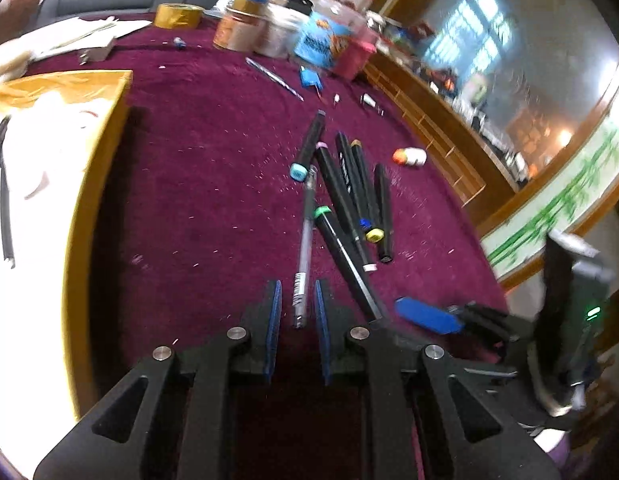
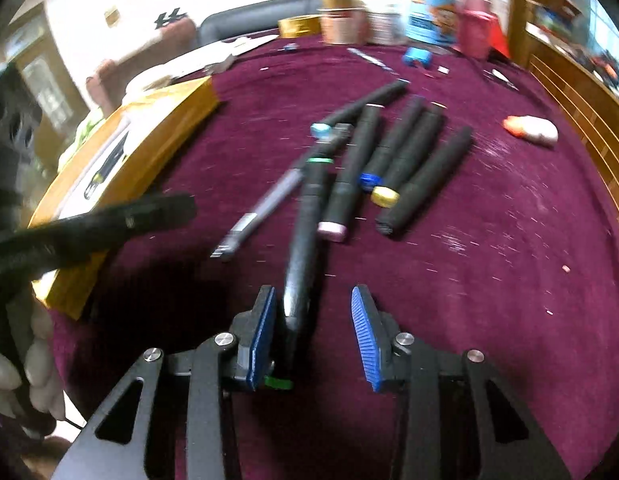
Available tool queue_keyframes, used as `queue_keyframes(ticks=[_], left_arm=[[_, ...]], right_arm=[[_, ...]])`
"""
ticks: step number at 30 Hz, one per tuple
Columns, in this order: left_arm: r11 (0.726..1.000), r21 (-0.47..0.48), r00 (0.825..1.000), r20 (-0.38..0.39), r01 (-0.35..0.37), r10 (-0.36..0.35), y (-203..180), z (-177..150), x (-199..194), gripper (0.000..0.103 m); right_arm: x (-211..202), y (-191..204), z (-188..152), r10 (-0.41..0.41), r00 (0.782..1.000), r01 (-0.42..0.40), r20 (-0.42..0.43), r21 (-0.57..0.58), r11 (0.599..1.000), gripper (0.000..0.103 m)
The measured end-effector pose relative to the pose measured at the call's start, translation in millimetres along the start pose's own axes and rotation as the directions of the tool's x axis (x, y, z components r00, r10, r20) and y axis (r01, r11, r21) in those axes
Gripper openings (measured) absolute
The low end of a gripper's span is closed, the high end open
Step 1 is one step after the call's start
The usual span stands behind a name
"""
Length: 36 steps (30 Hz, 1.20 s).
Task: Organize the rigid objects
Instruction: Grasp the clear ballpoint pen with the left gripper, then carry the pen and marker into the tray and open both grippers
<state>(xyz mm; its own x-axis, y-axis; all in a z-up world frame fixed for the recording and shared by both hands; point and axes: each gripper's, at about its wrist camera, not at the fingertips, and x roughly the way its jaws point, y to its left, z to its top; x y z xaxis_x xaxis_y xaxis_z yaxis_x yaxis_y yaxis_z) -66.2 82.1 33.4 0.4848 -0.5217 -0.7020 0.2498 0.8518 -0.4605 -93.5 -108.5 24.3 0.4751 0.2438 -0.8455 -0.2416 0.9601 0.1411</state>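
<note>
Black markers (image 2: 409, 160) beside golden box (image 2: 181, 120)

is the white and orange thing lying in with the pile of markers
No, the white and orange thing lies alone on the maroon cloth, apart from the markers.

Jars (image 1: 321, 36) and tape roll (image 1: 178, 16) stand on maroon cloth (image 1: 197, 184).

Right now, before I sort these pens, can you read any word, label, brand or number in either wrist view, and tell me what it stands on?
No text can be read.
Blue-labelled jar: printed label, too blurred.
Black marker: white print on the barrel, too small.
Clear pen: barcode-like sticker, illegible.
Wall plaque: dark characters, too blurred.
</note>
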Motion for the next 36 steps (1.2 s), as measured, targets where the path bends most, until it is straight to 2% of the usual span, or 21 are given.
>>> queue_keyframes(ticks=[7, 10, 11, 13, 15, 18, 22, 25, 27, 31, 34, 36], left_arm=[[0.983, 0.138, 0.989, -0.071, -0.122, 0.132, -26.9, 10.0, 50.9, 0.013], [0.960, 0.207, 0.979, -0.039, -0.189, 0.201, -37.6, 22.8, 67.2, 0.012], [0.947, 0.237, 0.973, -0.032, -0.216, 0.230, -41.8, 26.7, 72.4, 0.008], [0.931, 0.277, 0.967, -0.020, -0.239, 0.254, -45.8, 27.2, 76.0, 0.006], [0.937, 0.273, 0.972, -0.021, -0.220, 0.235, -42.8, 24.3, 72.0, 0.006], [0.974, 0.180, 0.988, -0.045, -0.138, 0.148, -23.7, 20.3, 56.3, 0.006], [0.988, 0.117, 0.995, -0.013, -0.099, 0.102, -12.8, 13.7, 32.0, 0.006], [0.994, 0.086, 0.998, 0.021, -0.060, 0.058, -8.1, 9.4, 11.3, 0.006], [0.997, 0.068, 0.999, 0.046, -0.031, 0.028, -4.0, 8.2, -4.7, 0.006], [1.000, 0.019, 0.995, 0.095, 0.019, -0.020, 11.4, 4.7, -39.8, 0.006], [1.000, -0.030, 0.991, 0.135, 0.008, -0.004, 37.9, 5.3, -67.6, 0.006], [0.998, -0.066, 0.987, 0.157, -0.023, 0.033, 61.0, 6.2, -84.9, 0.006]], right_arm=[[-1.8, -5.7, 6.0, -0.013, 1.000, 0.013, 0.001, -0.002, 1.000, 0.035], [1.7, -5.9, 10.1, -0.013, 1.000, 0.013, -0.002, -0.017, 1.000, 0.035], [2.8, -6.9, 10.3, -0.013, 1.000, 0.012, -0.005, -0.022, 1.000, 0.035], [4.2, -6.3, 12.1, -0.018, 1.000, 0.017, -0.012, -0.034, 0.999, 0.035], [6.8, -2.5, 14.5, -0.026, 1.000, 0.025, -0.017, -0.049, 0.998, 0.035], [13.1, 4.6, 20.2, -0.045, 0.999, 0.044, -0.019, -0.066, 0.997, 0.035], [22.1, 16.5, 27.7, -0.069, 0.998, 0.069, -0.003, -0.091, 0.993, 0.035], [24.3, 19.1, 29.3, -0.085, 0.996, 0.086, 0.017, -0.093, 0.992, 0.022], [23.4, 16.9, 29.4, -0.064, 0.998, 0.065, 0.018, -0.074, 0.995, 0.013], [13.5, 7.3, 28.6, 0.056, 0.998, -0.057, 0.007, 0.020, 0.998, 0.013], [1.1, 10.8, 30.6, 0.157, 0.987, -0.158, 0.025, 0.058, 0.986, 0.013], [-4.9, 18.7, 35.5, 0.218, 0.975, -0.220, 0.033, 0.070, 0.973, 0.013]])
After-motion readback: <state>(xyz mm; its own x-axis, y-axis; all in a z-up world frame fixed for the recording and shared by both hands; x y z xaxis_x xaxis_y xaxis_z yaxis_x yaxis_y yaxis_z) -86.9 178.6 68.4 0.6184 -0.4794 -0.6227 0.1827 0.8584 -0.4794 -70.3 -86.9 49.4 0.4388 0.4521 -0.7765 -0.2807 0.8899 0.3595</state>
